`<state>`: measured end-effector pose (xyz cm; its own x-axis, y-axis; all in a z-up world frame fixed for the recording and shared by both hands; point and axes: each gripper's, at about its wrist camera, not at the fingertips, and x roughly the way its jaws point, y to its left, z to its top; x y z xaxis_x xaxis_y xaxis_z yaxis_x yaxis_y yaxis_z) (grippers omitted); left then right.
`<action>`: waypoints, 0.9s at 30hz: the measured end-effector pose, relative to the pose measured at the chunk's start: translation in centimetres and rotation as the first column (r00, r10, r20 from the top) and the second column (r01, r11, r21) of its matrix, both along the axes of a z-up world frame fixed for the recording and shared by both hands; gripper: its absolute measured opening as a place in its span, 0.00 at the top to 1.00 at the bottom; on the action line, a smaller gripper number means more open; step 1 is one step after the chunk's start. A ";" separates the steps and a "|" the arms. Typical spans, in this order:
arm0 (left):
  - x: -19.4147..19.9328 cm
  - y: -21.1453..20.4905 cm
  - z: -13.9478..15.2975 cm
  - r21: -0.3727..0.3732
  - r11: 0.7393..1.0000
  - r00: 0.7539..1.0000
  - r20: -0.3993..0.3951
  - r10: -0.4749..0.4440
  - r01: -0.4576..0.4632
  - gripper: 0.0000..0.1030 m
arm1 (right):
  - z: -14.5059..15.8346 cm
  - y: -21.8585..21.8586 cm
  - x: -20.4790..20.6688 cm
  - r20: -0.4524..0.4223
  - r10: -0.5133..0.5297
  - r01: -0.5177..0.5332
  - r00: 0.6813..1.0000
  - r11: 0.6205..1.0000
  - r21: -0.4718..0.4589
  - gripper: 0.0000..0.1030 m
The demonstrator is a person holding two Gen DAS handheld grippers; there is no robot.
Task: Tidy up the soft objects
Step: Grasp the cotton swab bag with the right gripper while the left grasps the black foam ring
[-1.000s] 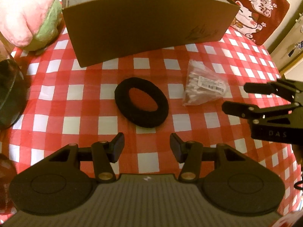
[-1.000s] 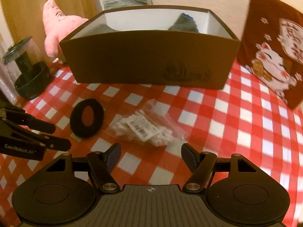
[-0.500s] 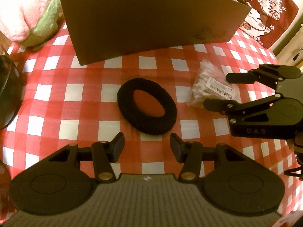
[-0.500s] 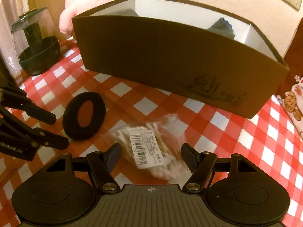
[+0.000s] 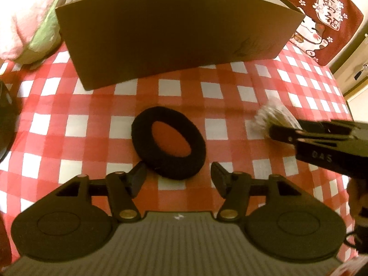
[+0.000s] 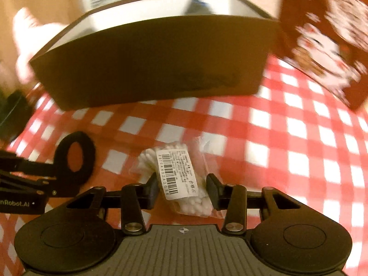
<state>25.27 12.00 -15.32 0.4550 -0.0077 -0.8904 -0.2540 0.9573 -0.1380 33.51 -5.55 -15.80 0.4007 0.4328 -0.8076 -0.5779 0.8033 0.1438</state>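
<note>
Your left wrist view sits low, close, facing the box (image 5: 174,34) across the tablecloth (image 5: 46,105). Your right wrist view faces likewise. Both share the black ring (image 5: 169,146).

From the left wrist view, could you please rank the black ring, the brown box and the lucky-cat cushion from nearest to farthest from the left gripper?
1. Black ring: just ahead of the left gripper.
2. Brown box: behind the ring.
3. Lucky-cat cushion: far right, beyond the box.
</note>
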 end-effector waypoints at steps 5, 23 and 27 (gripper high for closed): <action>1.0 -0.1 -0.3 -0.007 1.000 1.000 0.002 0.017 -0.017 0.37 | 0.1 -1.4 -0.4 -0.009 -0.067 0.067 0.998 0.998 -0.013 0.57; 0.5 -1.1 -0.9 0.104 0.990 0.995 0.025 -0.096 0.093 0.41 | 0.2 -3.0 -1.1 -0.038 -0.083 0.083 0.996 0.996 -0.014 0.58; -1.6 -1.9 -0.8 0.100 0.982 0.986 0.010 -0.164 0.163 0.41 | 0.4 -3.3 -2.8 -0.045 -0.053 0.052 0.998 0.998 -0.026 0.58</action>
